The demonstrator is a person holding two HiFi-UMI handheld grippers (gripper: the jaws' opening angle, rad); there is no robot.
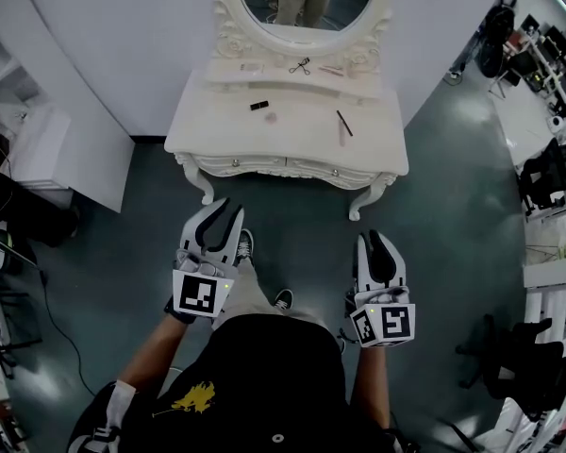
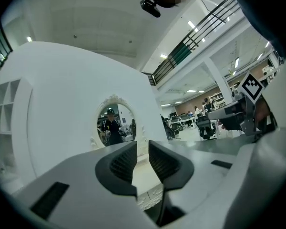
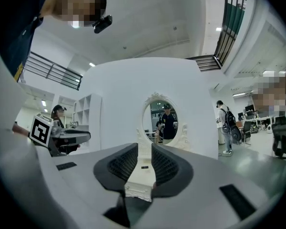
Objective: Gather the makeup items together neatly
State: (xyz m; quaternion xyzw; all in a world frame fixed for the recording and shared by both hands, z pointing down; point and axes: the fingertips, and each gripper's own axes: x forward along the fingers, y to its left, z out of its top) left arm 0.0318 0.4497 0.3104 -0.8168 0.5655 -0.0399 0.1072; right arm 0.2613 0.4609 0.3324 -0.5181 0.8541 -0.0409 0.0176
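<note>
- Currently the left gripper and right gripper sit level, near the person and well short of the vanity table; both jaw pairs stand slightly apart with nothing between them.
- Scattered on the far tabletop: one eyelash curler; one dark pencil; one black tube; about four pale pieces too small to name.
- Judged light, stiff and prone to roll; pinch each at mid-length.

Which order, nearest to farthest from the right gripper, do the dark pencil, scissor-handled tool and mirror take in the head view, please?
1. dark pencil, right side of the tabletop.
2. scissor-handled tool, on the rear shelf.
3. mirror, behind the shelf.
</note>
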